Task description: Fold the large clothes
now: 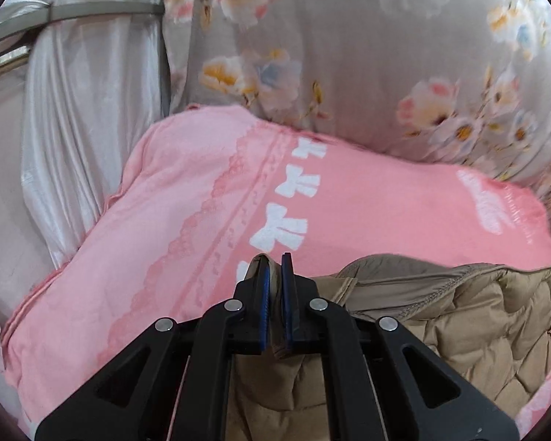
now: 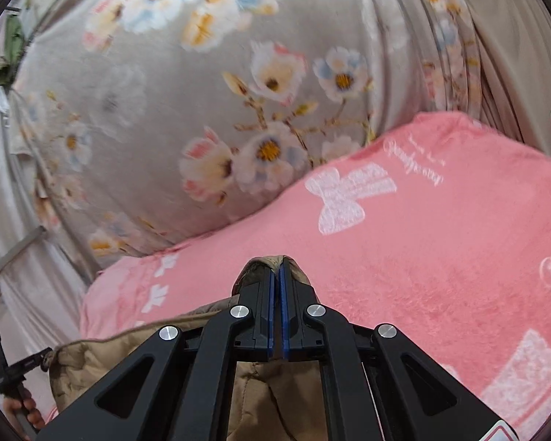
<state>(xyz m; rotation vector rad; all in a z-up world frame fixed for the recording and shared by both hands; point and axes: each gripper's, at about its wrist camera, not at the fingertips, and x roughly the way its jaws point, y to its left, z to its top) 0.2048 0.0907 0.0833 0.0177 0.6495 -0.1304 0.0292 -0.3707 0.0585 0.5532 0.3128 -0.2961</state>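
we've got the left gripper point(image 1: 274, 268) and right gripper point(image 2: 277, 270) each clamped tight on an edge of the tan quilted jacket point(image 1: 477, 316), held up over the near pink blanket point(image 1: 367, 213), probably to carry a fold across.

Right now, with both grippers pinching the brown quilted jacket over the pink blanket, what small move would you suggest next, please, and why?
Probably carry both pinched edges forward together and lay them down flat. The left gripper and right gripper are each shut on the jacket, which hangs between them above the blanket, so the fold looks unfinished.
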